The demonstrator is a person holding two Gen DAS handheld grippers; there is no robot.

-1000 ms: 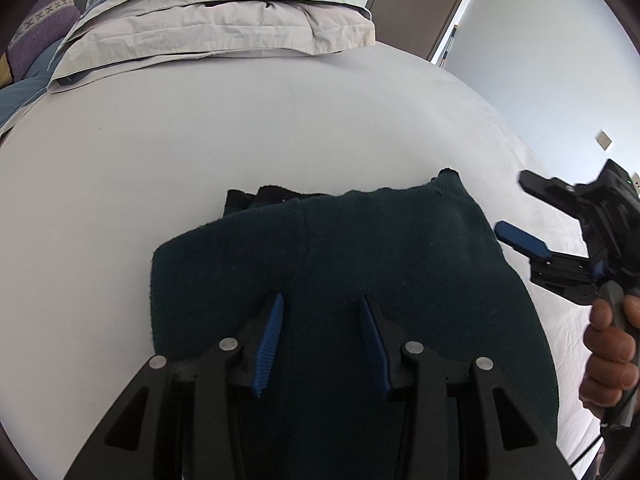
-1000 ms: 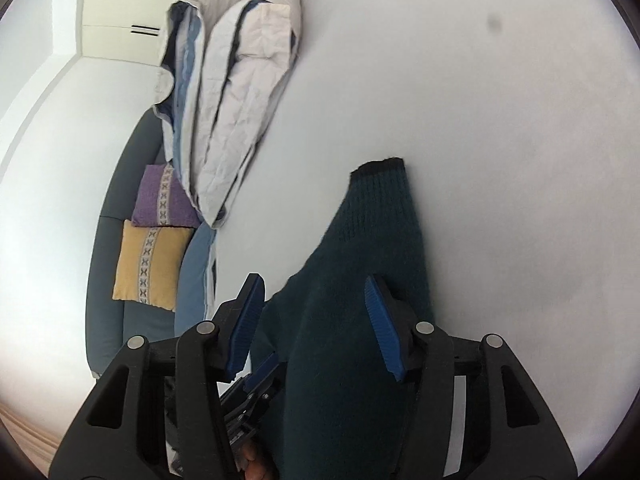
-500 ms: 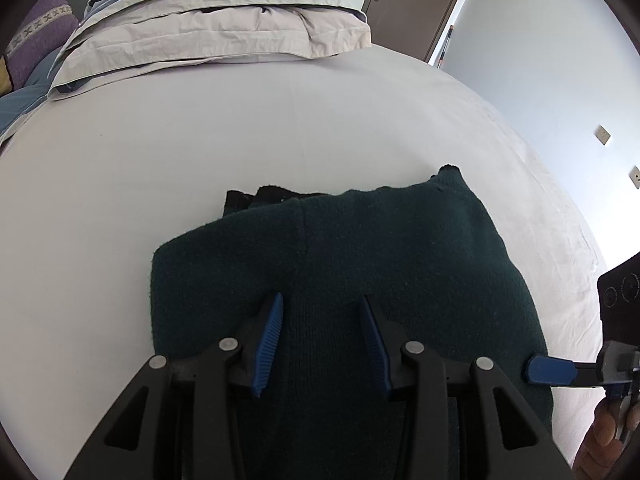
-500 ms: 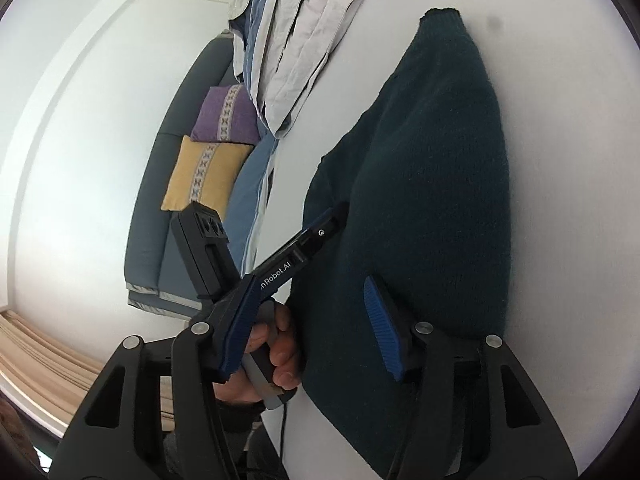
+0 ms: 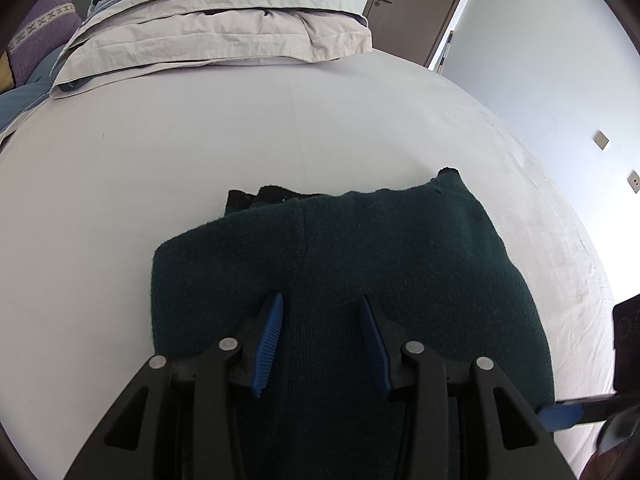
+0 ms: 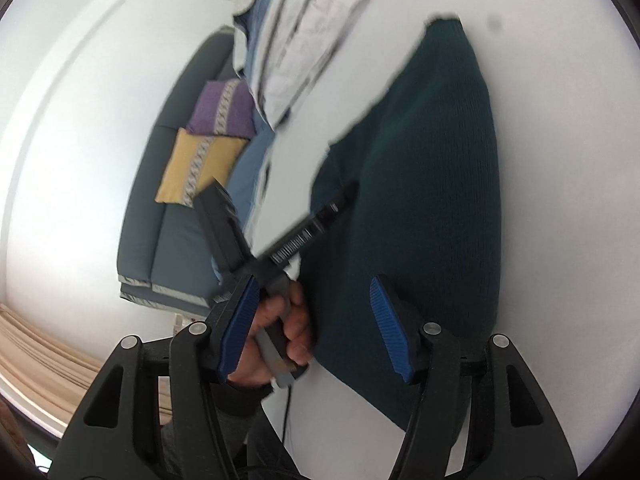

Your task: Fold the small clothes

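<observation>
We look down our left gripper (image 5: 322, 344) at a dark green sweater (image 5: 392, 272) lying folded on a white bed (image 5: 240, 140). Its jaws stand part-way apart, pointing down at the near part of the knit, with the fabric seen between the blue pads (image 5: 269, 346); we cannot tell whether the tips press into the cloth or sit just above it. A black edge (image 5: 256, 196) (a cuff or hem, we cannot tell which) peeks out from under the far side of the sweater. Beyond it, folded bedding (image 5: 216, 36) is piled at the far end of the bed, and a brown door (image 5: 416, 4) stands behind.

Our right gripper (image 6: 316, 328) comes in from the sweater's side, jaws opening and gripping nothing. One pad lies over the sweater's near edge; the other is out past the bed's edge, in front of the hand (image 6: 280, 332) that holds the left gripper's handle. In the background of that blurred view, a grey sofa (image 6: 160, 208) carries a purple cushion (image 6: 222, 110) and a yellow cushion (image 6: 196, 168).
</observation>
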